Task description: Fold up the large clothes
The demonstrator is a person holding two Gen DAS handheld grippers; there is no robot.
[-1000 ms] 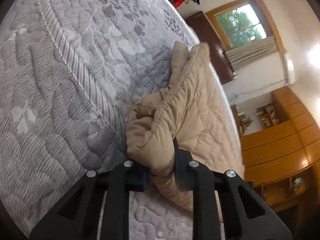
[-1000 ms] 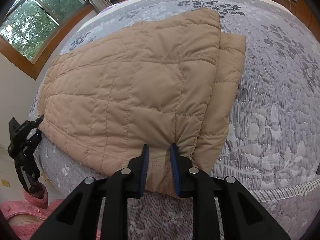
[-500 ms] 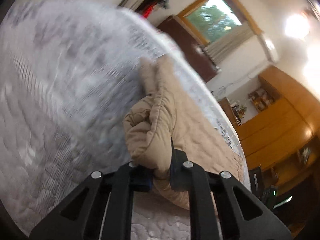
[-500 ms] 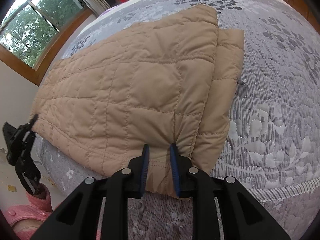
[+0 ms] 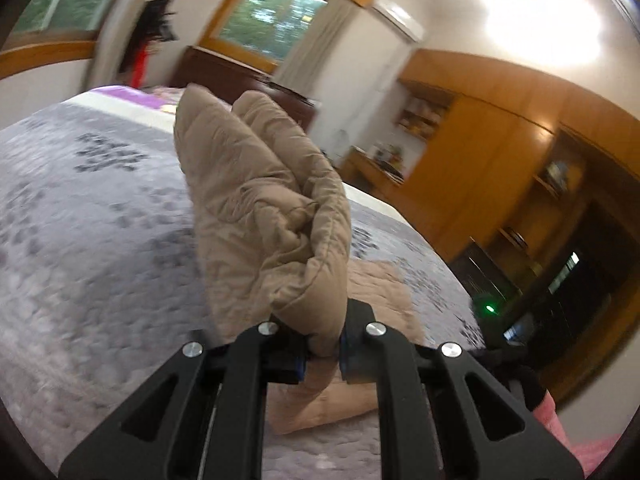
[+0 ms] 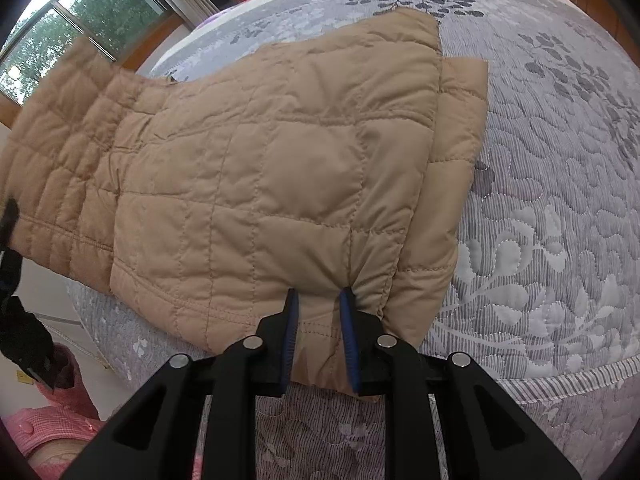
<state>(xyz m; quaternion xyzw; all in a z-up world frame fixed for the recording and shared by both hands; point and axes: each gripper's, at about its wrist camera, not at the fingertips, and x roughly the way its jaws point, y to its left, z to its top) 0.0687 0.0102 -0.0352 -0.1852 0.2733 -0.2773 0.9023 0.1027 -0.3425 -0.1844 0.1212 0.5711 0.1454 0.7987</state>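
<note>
Pinching hem: right hand-held gripper (image 6: 318,330) closed on quilted jacket (image 6: 280,168) at the bed (image 6: 560,240) edge. Left hand-held gripper (image 5: 322,354) clamps a lifted, bunched end. Judged puffy, light, slippery; grip stitched seams, not loose panels.

Left gripper (image 5: 322,354) and right gripper (image 6: 318,344), matte black triangular-cutout frames, silver round screws, blue-padded fingers (image 6: 289,330)

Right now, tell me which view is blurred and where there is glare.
Left wrist view: motion-smeared bedspread and window, ceiling light blown out. Right wrist view: sharp on the jacket, only fisheye bending at the edges.
</note>
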